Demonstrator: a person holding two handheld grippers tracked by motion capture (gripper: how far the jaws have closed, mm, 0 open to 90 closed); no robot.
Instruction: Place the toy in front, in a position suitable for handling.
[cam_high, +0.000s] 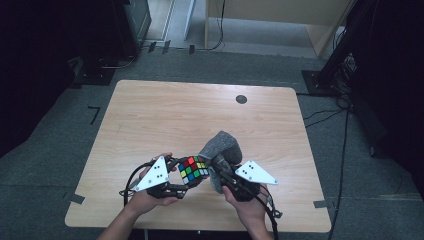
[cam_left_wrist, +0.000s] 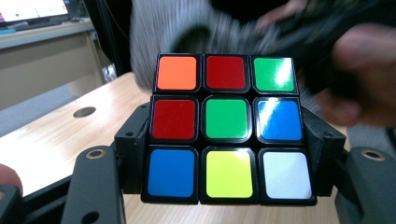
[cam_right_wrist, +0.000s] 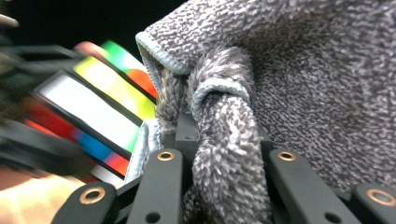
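A scrambled colour cube (cam_high: 194, 169) (cam_left_wrist: 227, 127) is held just above the wooden table (cam_high: 165, 115) near its front edge. My left gripper (cam_high: 186, 176) (cam_left_wrist: 227, 154) is shut on it, one jaw pressed on each side. A grey fluffy cloth (cam_high: 221, 146) (cam_right_wrist: 299, 70) is bunched up right beside the cube, and my right gripper (cam_high: 219, 166) (cam_right_wrist: 224, 140) is shut on a fold of it. In the right gripper view the cube (cam_right_wrist: 100, 107) lies blurred at the left, touching the cloth's edge. A hand holds each gripper.
A small dark round hole (cam_high: 241, 99) sits in the table's far right part. Beyond the table lie grey carpet, cables, black stands and a pale wooden cabinet (cam_high: 280, 20). Tape marks (cam_high: 75, 198) stick to the floor by the table's corners.
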